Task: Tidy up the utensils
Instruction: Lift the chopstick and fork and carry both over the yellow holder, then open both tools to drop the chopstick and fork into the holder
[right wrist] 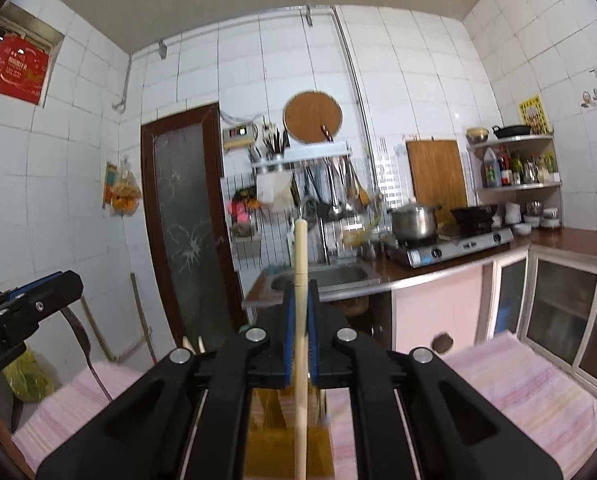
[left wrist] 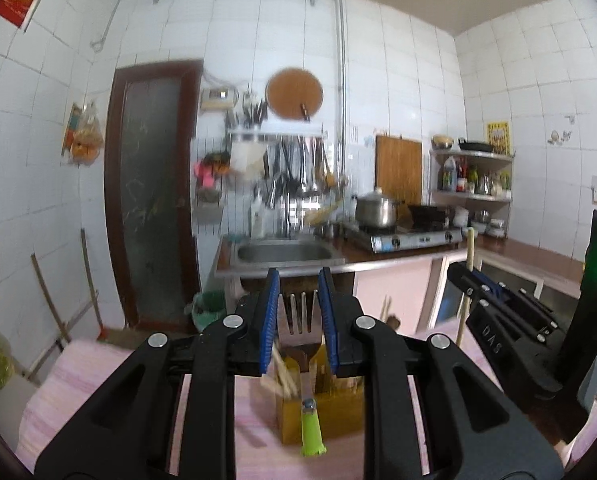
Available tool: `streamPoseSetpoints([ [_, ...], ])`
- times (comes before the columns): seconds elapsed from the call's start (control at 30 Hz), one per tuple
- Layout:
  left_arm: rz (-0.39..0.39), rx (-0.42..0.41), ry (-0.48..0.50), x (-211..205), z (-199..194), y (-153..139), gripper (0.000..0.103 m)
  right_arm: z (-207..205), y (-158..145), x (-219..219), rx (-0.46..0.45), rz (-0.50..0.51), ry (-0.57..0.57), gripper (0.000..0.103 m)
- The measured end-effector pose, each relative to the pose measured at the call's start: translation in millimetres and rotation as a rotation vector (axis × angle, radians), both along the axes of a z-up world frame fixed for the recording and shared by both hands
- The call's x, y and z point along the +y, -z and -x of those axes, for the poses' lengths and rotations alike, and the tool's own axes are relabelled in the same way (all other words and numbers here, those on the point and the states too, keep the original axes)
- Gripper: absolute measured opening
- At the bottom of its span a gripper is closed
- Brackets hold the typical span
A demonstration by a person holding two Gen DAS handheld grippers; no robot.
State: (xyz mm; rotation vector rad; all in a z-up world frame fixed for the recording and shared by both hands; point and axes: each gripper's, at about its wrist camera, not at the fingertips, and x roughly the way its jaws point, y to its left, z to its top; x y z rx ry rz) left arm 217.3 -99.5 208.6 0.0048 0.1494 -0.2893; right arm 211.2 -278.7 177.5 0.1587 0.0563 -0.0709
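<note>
My left gripper (left wrist: 298, 278) is shut on a metal fork (left wrist: 299, 314). Its tines point up between the blue pads and its green handle (left wrist: 312, 428) hangs down. Under it stands a wooden utensil holder (left wrist: 338, 412) with chopsticks and other utensils in its compartments. My right gripper (right wrist: 300, 286) is shut on a long pale wooden stick (right wrist: 300, 248), which stands upright and reaches down over the holder (right wrist: 266, 436). From the left wrist, the right gripper (left wrist: 478, 286) shows at the right with the stick (left wrist: 469, 256). The left gripper (right wrist: 38, 292) shows at the left edge of the right wrist view.
The holder stands on a table with a pink striped cloth (left wrist: 110, 364). Beyond it are a sink (left wrist: 284, 252), a gas stove with a steel pot (left wrist: 376, 210), hanging ladles (left wrist: 306, 168), corner shelves (left wrist: 474, 178) and a dark door (left wrist: 150, 200).
</note>
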Motion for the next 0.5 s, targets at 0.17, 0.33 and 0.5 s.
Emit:
streamPoseSetpoints([
  [0.17,0.010,-0.032,-0.019,-14,-43,-22,0.019,-41,-18,-2,-0.023,-0.010,-0.001,0.006],
  [0.33,-0.008,-0.031,-0.035,-23,-83,-7,0.019,-81,-6,4,-0.028,0.015,0.009,0.006],
  [0.5,-0.006,0.038,-0.031,-27,-123,33,0.019,-106,10,-1,-0.057,-0.005,0.035,0.006],
])
